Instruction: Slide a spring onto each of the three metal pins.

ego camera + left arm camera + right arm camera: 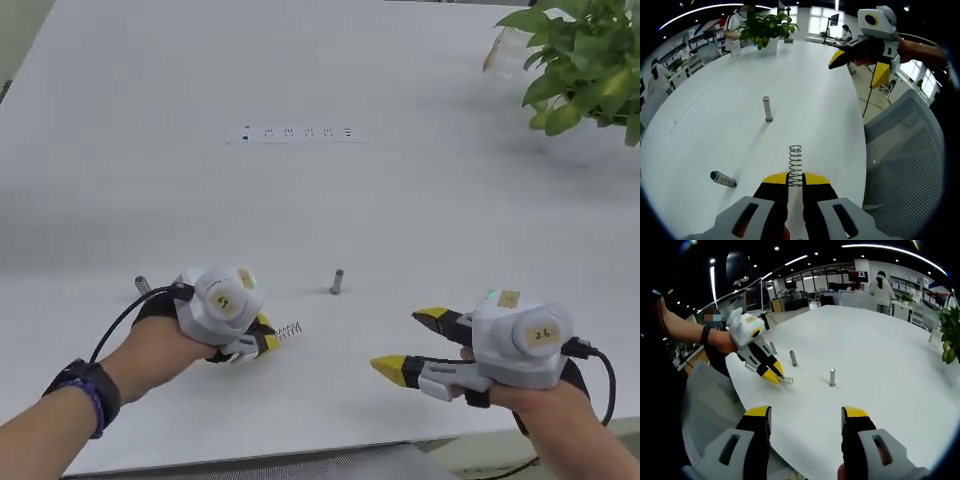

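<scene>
The left claw, yellow-tipped, is pinched together on the near end of a thin silver coil spring, and the rest of the spring sticks straight out beyond the tips over the white round desk. Ahead of this claw and a little to its left, a short grey metal pin stands upright on the desk, well apart from the spring's free end. Close to the left of the tips sits a small grey coiled piece; I cannot tell whether it is a pin carrying a spring. The right claw is held with its yellow tips wide apart and nothing between them. Beyond it, two more grey upright pins stand beside the left claw
</scene>
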`<state>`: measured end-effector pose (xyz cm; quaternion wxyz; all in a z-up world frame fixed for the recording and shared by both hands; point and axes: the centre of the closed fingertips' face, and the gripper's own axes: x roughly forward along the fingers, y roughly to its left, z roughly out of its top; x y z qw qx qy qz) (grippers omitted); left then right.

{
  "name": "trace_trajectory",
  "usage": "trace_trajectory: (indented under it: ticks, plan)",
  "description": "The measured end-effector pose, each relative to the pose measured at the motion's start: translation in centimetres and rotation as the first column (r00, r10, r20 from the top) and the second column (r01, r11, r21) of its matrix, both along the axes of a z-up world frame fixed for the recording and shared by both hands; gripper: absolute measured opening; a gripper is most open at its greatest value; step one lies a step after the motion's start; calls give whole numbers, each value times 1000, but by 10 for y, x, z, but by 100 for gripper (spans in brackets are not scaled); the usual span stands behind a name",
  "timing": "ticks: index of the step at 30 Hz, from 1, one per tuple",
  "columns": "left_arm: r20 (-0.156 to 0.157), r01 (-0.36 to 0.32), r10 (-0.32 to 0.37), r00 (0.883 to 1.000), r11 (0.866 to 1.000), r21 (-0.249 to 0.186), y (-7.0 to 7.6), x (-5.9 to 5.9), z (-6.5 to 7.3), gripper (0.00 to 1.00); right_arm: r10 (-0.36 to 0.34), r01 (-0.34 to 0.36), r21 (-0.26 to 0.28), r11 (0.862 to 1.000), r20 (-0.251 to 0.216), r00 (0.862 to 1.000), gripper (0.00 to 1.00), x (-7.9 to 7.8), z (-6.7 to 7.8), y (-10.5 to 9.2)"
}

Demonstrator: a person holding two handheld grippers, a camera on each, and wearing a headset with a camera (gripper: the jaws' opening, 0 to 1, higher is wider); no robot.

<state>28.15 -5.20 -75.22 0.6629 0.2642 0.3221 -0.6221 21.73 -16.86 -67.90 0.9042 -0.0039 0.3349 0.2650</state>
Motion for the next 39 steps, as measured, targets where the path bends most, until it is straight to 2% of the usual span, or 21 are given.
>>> trace_trajectory:
  ticks: [11,26,39]
  plan:
    - [14,-53,53,998,998,-33,17,-5,16,2,40,-40,7,999,10,999,53,4,4,12]
    - [37,-107,110,993,990,-89,39,-12,38,2,119,-119,18,993,22,993,49,12,9,42]
    - [57,-140,148,987,981,-133,58,-17,59,2,170,-170,24,985,19,985,46,7,10,60]
